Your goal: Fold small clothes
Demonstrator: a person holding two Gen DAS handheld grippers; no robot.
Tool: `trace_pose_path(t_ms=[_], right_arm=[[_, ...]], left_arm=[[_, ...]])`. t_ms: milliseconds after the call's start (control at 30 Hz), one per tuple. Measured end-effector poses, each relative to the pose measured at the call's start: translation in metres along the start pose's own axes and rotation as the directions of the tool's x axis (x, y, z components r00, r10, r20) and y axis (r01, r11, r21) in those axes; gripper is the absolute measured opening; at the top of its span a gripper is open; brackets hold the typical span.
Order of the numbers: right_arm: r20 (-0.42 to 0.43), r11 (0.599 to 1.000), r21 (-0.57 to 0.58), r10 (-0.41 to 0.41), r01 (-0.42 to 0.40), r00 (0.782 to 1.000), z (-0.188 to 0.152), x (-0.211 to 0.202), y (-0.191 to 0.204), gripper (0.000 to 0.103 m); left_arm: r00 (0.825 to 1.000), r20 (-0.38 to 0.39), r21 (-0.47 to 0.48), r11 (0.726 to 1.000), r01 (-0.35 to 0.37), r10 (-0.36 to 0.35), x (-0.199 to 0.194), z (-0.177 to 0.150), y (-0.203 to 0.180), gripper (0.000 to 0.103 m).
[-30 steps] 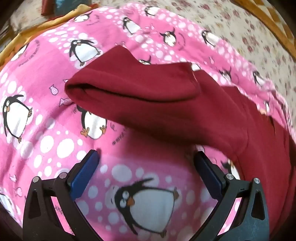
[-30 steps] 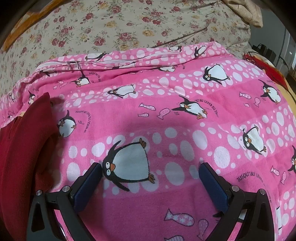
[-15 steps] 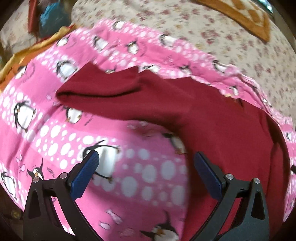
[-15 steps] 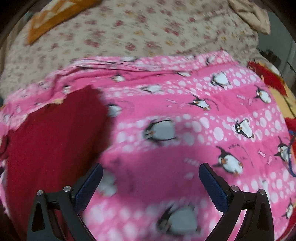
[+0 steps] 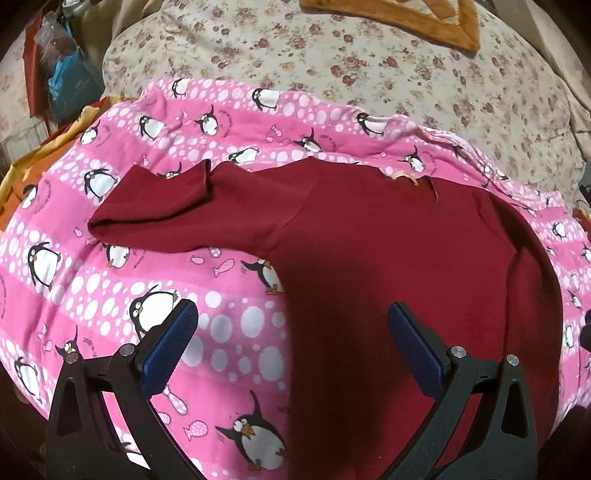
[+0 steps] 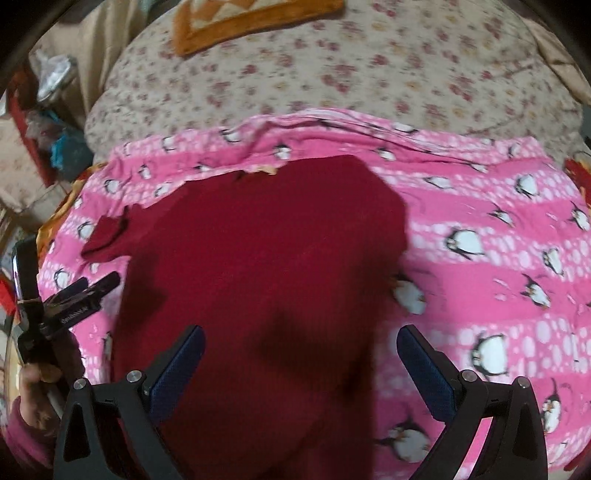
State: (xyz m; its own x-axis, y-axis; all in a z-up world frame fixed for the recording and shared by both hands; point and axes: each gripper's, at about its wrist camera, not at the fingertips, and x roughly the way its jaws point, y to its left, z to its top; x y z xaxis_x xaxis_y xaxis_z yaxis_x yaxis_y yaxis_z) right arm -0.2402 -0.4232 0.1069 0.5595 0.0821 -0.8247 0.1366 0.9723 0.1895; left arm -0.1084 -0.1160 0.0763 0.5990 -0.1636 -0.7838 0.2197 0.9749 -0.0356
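Note:
A dark red long-sleeved top point(image 5: 369, 251) lies flat on a pink penguin-print blanket point(image 5: 74, 280). One sleeve point(image 5: 155, 210) stretches out to the left with its cuff folded back. My left gripper point(image 5: 291, 328) hovers open above the top's left edge, holding nothing. In the right wrist view the same top point(image 6: 258, 258) fills the centre. My right gripper point(image 6: 301, 350) is open above its lower part, also holding nothing. At the far left of that view the left gripper point(image 6: 88, 288) shows, held by a hand point(image 6: 33, 387).
The blanket point(image 6: 498, 258) lies over a floral bedspread point(image 5: 369, 66). An orange-bordered cloth point(image 5: 424, 18) lies at the bed's far end. Bags and clutter point(image 5: 62, 74) stand off the bed at upper left. Bare pink blanket spreads right of the top in the right wrist view.
Both grippers have pulled back and risen from the blanket, so the whole red top now shows. The right view has swung left over the top. Both stay open.

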Motion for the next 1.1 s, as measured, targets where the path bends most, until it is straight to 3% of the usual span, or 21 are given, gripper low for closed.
trace_pose_path(t_ms=[467,1100], right_arm=[[0.071,0.995,-0.067,-0.064,0.069,0.995,0.040,0.039,0.066,0.103],[0.050,0.993,-0.101,-0.058,0.063,0.997,0.052,0.070,0.086,0.103]], left_arm=[[0.999,0.047,0.021,1.000,-0.021,0.020,-0.007,0.007,-0.004,0.102],[0.999,0.024,-0.003,0.999,-0.047,0.047,0.017,0.011,0.006,0.102]])
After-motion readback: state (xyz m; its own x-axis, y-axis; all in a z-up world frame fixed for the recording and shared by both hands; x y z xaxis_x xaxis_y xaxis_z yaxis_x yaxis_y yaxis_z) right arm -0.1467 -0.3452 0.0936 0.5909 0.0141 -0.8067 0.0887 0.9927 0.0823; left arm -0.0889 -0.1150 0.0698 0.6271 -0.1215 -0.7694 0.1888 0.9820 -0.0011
